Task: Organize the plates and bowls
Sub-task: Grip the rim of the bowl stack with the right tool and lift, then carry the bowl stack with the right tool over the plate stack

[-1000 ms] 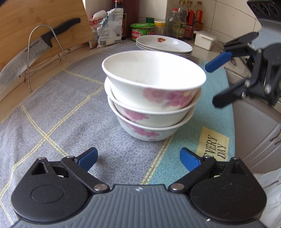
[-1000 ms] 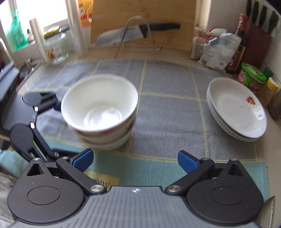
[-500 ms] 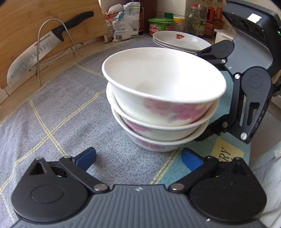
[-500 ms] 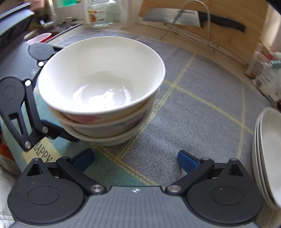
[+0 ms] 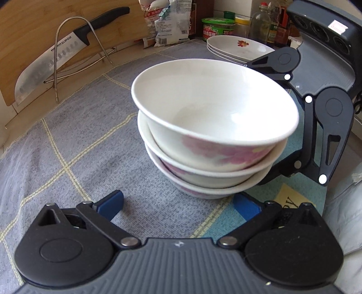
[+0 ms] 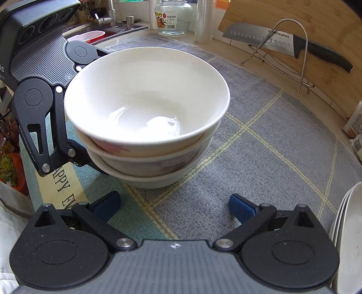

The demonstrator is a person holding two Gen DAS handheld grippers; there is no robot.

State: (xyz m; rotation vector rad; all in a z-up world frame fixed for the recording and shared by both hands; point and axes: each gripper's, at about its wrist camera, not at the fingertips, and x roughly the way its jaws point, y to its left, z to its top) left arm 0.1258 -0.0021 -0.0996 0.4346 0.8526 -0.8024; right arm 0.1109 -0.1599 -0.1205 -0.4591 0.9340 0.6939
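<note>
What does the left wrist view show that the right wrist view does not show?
Only the left wrist view shows the snack bags, the green-lidded tub and the bottles behind the plates.

Only the right wrist view shows the glass jar and the sink.

Both show the stack of three bowls, the stacked plates, the knife against the cutting board, and the grey mat. Each view also shows the other gripper beside the bowls.

The stacked bowls (image 5: pixel 215 126) and plates (image 5: pixel 237 48) are glossy glazed ceramic on a coarse woven cloth mat (image 5: pixel 79 144), the grippers' bodies are matt black plastic, and the steel-bladed knife (image 5: pixel 58 56) leans on a wooden board (image 5: pixel 34 27) behind a wire rack (image 5: pixel 67 45).
</note>
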